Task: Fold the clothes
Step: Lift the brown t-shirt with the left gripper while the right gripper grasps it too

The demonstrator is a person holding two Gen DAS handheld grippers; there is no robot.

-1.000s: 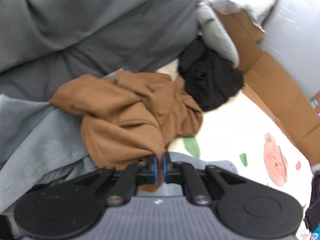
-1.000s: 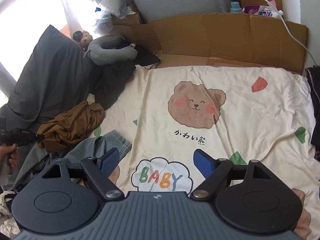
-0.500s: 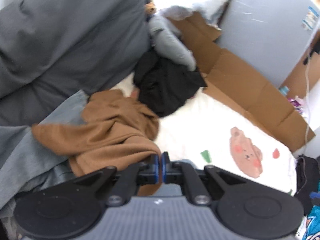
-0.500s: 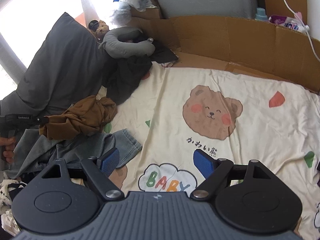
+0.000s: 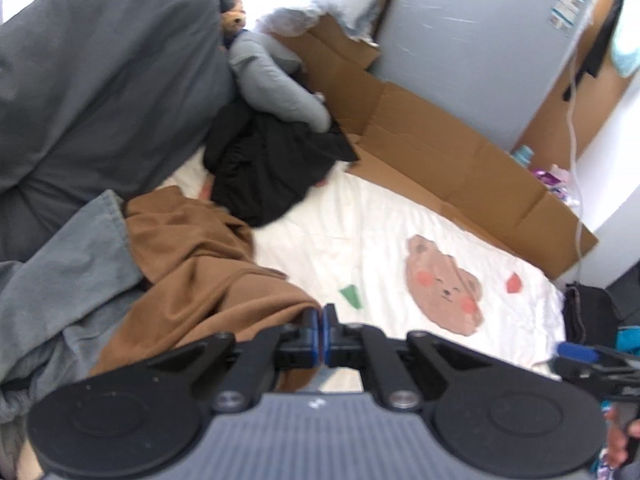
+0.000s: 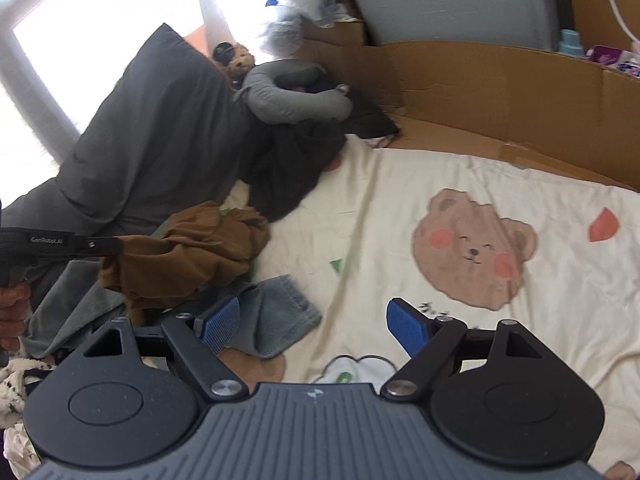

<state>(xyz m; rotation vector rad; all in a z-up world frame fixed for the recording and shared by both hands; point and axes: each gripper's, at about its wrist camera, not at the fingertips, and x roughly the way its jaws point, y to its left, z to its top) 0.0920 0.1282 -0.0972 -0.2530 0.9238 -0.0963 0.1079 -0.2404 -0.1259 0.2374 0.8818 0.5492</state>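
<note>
L gripper [image 5: 319, 322]: I've got it clamped on brown garment [image 5: 200, 264] edge.
R gripper [image 6: 312, 320]: jaws wide, nothing btwn, over bear-print bed sheet [image 6: 460, 184].
Garment: bunched beside grey jeans [image 6: 276, 320], near black clothes [image 5: 272, 160].

bed: cream bedsheet printed with a brown bear [image 6: 472, 248] | far edge: flattened brown cardboard panels [image 6: 500, 92], grey upright mattress [image 5: 472, 48] behind | left: large dark grey pillow [image 6: 160, 128], bright overexposed window [image 6: 80, 20] | right: white wall [image 5: 608, 152]
</note>
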